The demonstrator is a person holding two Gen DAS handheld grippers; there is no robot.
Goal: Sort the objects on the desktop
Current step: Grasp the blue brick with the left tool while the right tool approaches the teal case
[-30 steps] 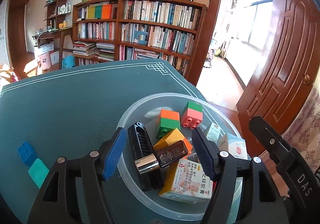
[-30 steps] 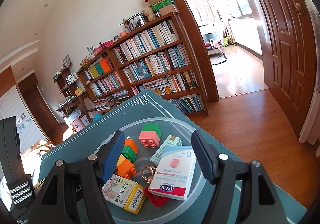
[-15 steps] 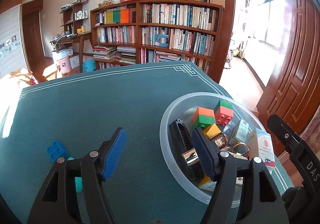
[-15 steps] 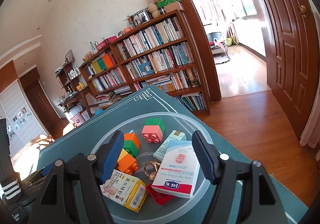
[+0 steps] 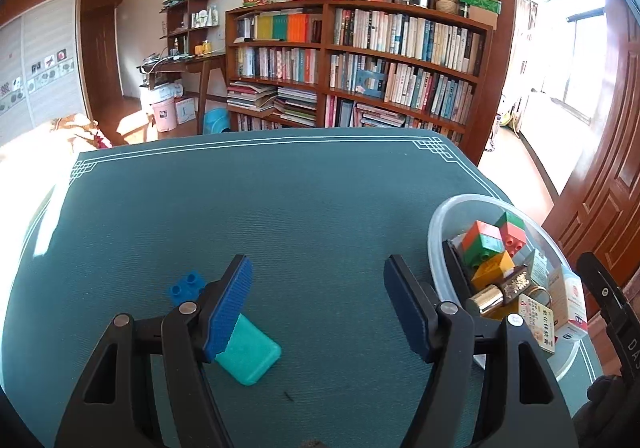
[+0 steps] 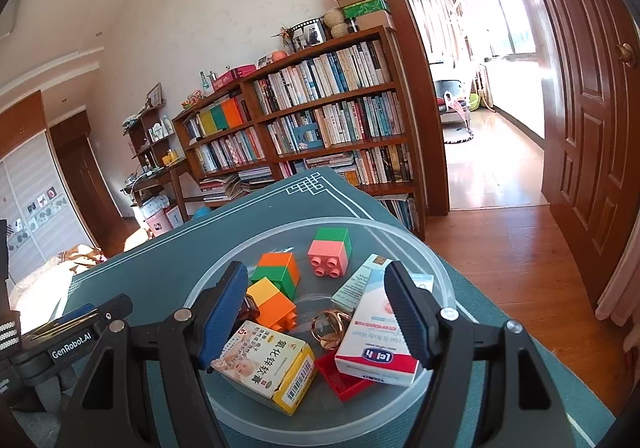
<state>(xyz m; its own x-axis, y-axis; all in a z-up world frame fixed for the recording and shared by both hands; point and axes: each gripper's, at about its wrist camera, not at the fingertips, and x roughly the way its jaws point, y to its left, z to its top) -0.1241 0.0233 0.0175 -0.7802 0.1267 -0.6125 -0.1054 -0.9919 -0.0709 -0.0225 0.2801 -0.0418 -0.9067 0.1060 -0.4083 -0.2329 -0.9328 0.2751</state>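
Observation:
In the left wrist view my left gripper (image 5: 319, 280) stands open over bare green table mat, nothing between its fingers. A small blue brick (image 5: 186, 286) and a flat teal block (image 5: 248, 352) lie by its left finger. The clear plastic bowl (image 5: 436, 232) sits to its right. My right gripper (image 6: 316, 288) hangs open above the bowl (image 6: 400, 236). Inside lie a pink-and-green brick (image 6: 330, 252), an orange-and-green brick (image 6: 280, 272), a yellow-and-orange brick (image 6: 272, 302), a yellow medicine box (image 6: 268, 360), a white-and-red box (image 6: 376, 344) and a gold ring (image 6: 330, 328).
The green mat (image 5: 280, 208) ends at a white border line, with the table's corner just beyond the bowl. A bookcase (image 5: 360, 60) stands behind the table. A wooden door (image 6: 592, 128) and open floor lie to the right. A red tray (image 6: 340, 376) lies in the bowl.
My left gripper has swung left, from over the bowl to over the mat beside the blue brick and teal block. The right gripper stays above the bowl, rolled slightly.

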